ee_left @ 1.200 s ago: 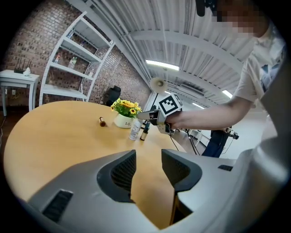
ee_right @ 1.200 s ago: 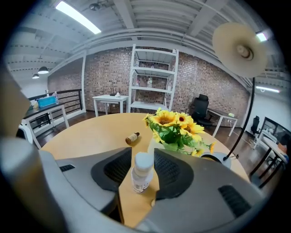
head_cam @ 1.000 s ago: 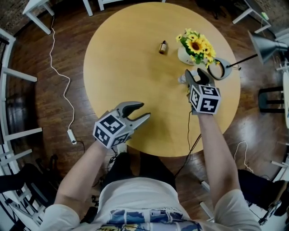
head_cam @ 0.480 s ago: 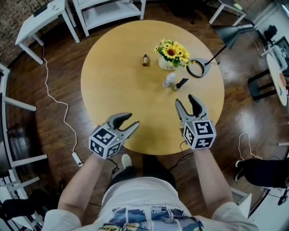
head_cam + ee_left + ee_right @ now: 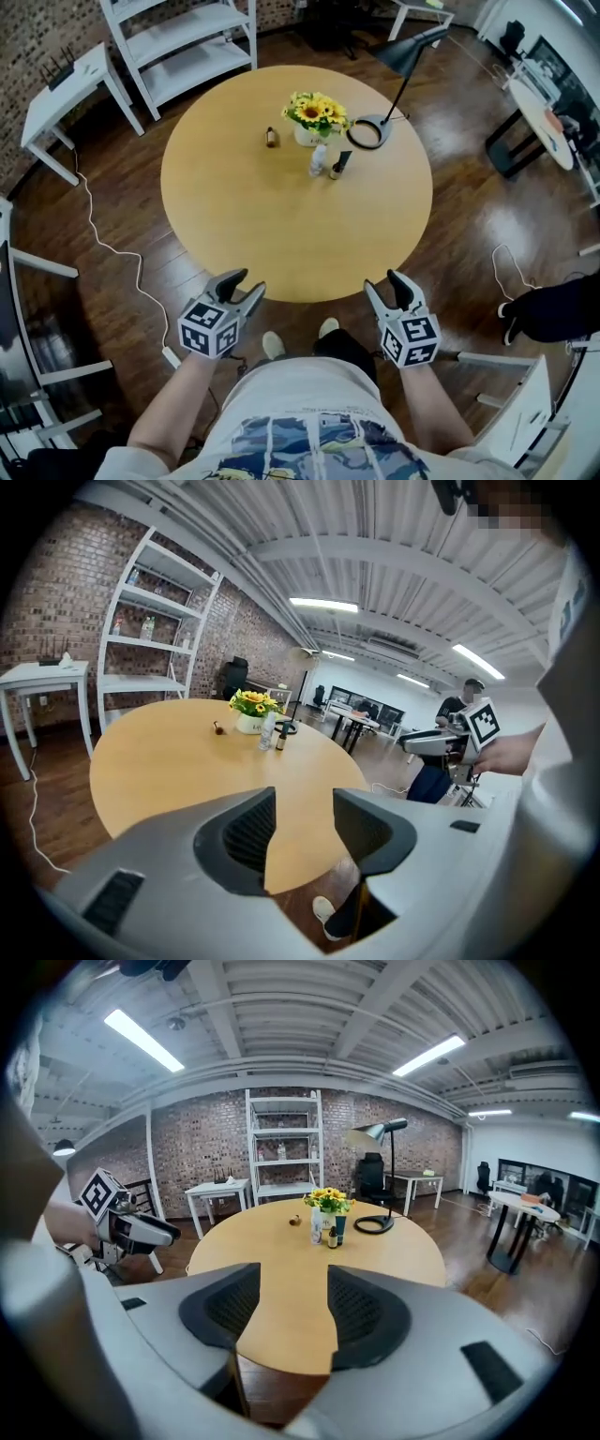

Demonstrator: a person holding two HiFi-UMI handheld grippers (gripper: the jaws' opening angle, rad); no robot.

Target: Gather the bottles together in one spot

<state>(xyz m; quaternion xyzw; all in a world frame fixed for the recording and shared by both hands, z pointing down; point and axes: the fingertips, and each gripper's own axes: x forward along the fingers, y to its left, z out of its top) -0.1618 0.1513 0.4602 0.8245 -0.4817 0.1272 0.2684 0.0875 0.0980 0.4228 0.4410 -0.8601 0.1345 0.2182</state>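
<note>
Our left gripper (image 5: 246, 283) and right gripper (image 5: 384, 281) hover off the round table's (image 5: 281, 225) six o'clock edge, jaws apart, empty. Toward twelve, a clear bottle (image 5: 319, 159), small dark bottle (image 5: 335, 171) and teal bottle (image 5: 344, 159) stand upright, clustered. The amber bottle (image 5: 272, 138) sits apart at eleven. Labels unreadable.

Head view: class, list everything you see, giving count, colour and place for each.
Round wooden table: one, tan, centre.
Sunflowers in white vase: one, yellow, far side.
Small brown bottle: one, brown, left of vase.
Clear plastic bottle: one, clear, before vase.
Dark tube-shaped bottle: one, dark, beside clear bottle.
Black desk lamp: one, black, right of vase.
White shelf unit: one, white, beyond table.
White cable: one, white, floor, left.
Left gripper: one, grey, open, empty, near edge.
Right gripper: one, grey, open, empty, near edge.
</note>
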